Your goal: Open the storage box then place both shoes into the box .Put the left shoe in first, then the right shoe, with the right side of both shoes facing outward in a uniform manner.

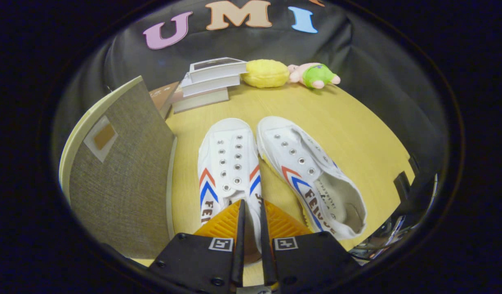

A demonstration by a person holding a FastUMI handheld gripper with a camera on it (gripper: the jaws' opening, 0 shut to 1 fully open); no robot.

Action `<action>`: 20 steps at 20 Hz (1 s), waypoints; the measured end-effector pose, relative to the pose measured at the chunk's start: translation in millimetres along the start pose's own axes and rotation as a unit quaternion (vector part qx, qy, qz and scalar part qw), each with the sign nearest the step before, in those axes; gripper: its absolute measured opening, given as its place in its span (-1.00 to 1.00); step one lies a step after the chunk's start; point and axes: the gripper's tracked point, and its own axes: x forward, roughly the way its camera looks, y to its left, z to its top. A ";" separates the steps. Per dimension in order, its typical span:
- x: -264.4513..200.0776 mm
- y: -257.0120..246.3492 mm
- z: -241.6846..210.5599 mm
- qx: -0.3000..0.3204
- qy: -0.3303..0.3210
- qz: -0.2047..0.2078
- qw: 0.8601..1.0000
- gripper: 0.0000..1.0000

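At the far left you see the storage box (120,179), a grey fabric-covered container with a pale rim, standing on the wooden table (357,134) with its broad textured face turned toward you and a small square patch near its upper corner; whether its lid is open cannot be told from this angle. Just beside the box's right edge lies the left shoe (228,163), a white canvas sneaker with red and blue chevrons on its sides, empty metal eyelets and its toe pointing away from you. Your gripper (251,212) sits at this shoe's heel end: the two fingers are drawn close together with only a narrow gap, and the right side wall of the shoe's collar runs through that gap, so the fingers are closed on the left shoe. Immediately to the right, near but angled slightly apart at the heel, lies the right shoe (312,179), tilted so that its opening and inner lining face you. Beyond the shoes, at the back of the table, you see a stack of books (208,83), then a yellow plush toy (266,73) touching the stack, then a pink plush figure in green (315,75) lying beside it.
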 end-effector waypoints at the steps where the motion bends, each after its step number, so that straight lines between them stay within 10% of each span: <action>1: 0.0 -0.3 0.6 0.007 -0.001 0.003 1.000 -0.55; 7: -0.9 -5.8 3.3 0.010 -0.021 -0.027 0.999 -0.92; 20: -29.3 2.9 38.5 -0.005 -0.098 -0.043 0.994 -0.93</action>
